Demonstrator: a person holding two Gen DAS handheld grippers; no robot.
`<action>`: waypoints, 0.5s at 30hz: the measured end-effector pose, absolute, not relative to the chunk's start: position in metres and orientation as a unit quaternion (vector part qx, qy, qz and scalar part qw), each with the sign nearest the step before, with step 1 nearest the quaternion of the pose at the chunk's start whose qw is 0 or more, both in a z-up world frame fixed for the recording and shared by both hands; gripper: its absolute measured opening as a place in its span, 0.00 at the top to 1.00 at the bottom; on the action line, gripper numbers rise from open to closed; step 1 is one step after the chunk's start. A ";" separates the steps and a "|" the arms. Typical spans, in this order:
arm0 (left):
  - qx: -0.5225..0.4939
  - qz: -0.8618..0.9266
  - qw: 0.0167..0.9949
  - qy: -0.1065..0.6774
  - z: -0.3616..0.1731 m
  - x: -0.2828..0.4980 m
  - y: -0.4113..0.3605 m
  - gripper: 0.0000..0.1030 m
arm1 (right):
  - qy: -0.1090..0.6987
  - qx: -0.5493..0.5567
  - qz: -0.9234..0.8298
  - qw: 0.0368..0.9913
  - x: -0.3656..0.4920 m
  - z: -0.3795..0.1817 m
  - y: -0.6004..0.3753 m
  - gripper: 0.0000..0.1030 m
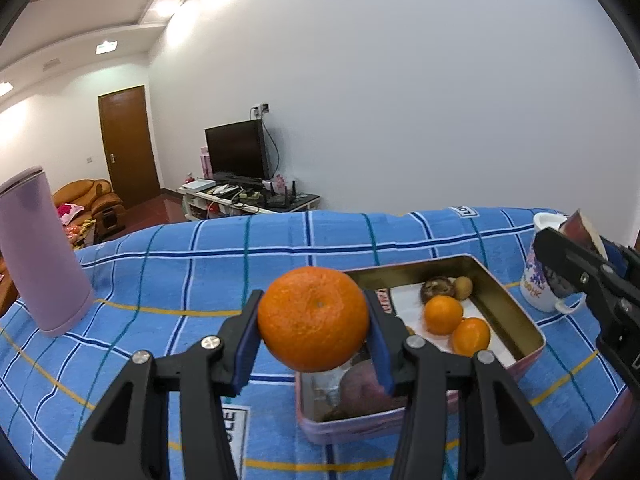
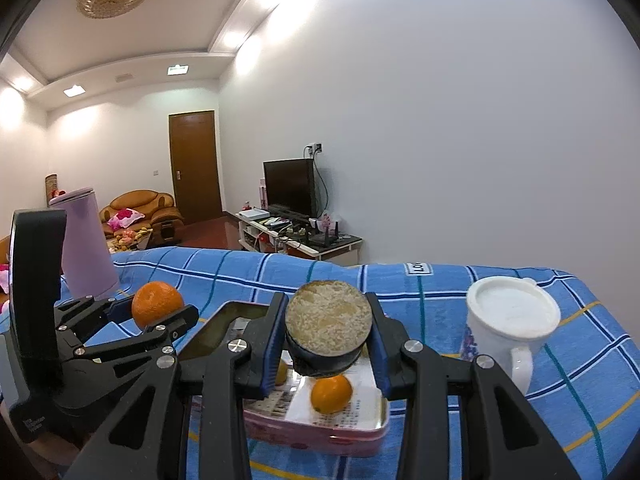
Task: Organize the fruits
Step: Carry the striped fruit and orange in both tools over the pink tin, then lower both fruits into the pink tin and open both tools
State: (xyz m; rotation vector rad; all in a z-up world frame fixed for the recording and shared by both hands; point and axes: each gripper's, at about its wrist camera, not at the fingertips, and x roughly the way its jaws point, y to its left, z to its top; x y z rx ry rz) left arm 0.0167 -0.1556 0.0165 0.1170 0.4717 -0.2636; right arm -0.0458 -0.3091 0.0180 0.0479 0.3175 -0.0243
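Observation:
My left gripper (image 1: 314, 322) is shut on a large orange (image 1: 313, 319) and holds it in the air just left of an open pink tin (image 1: 524, 322). The tin holds two small oranges (image 1: 443, 314), a kiwi (image 1: 463, 287) and a brown fruit. My right gripper (image 2: 329, 334) is shut on a dark half fruit with a pale cut face (image 2: 329, 319), above the tin (image 2: 360, 436). A small orange (image 2: 332, 393) lies in the tin below it. The left gripper with the large orange (image 2: 157, 304) shows at the left in the right wrist view.
A blue checked cloth (image 1: 200, 264) covers the table. A tall lilac tumbler (image 1: 38, 252) stands at the left. A white lidded mug (image 2: 510, 328) stands right of the tin. Beyond the table's far edge are a TV stand, a door and a sofa.

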 end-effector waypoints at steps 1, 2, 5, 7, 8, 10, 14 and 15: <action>0.057 -0.131 0.962 0.233 0.016 0.018 -0.157 0.52 | 0.159 0.025 -0.014 0.987 -0.046 0.018 -0.311 0.62; 0.057 -0.133 0.961 0.234 0.016 0.018 -0.160 0.52 | 0.160 0.027 -0.016 0.987 -0.046 0.017 -0.314 0.62; 0.056 -0.136 0.961 0.235 0.016 0.020 -0.166 0.52 | 0.164 0.035 -0.020 0.986 -0.045 0.017 -0.319 0.62; 0.054 -0.140 0.960 0.238 0.016 0.022 -0.169 0.52 | 0.166 0.035 -0.023 0.985 -0.043 0.016 -0.321 0.62; 0.053 -0.142 0.959 0.240 0.015 0.023 -0.172 0.52 | 0.166 0.035 -0.023 0.985 -0.043 0.016 -0.322 0.62; 0.055 -0.145 0.958 0.241 0.015 0.024 -0.176 0.52 | 0.166 0.036 -0.024 0.985 -0.041 0.017 -0.323 0.62; 0.056 -0.149 0.957 0.244 0.014 0.026 -0.182 0.52 | 0.165 0.038 -0.026 0.985 -0.040 0.018 -0.323 0.62; 0.055 -0.150 0.956 0.245 0.014 0.027 -0.182 0.52 | 0.167 0.037 -0.026 0.985 -0.040 0.017 -0.323 0.62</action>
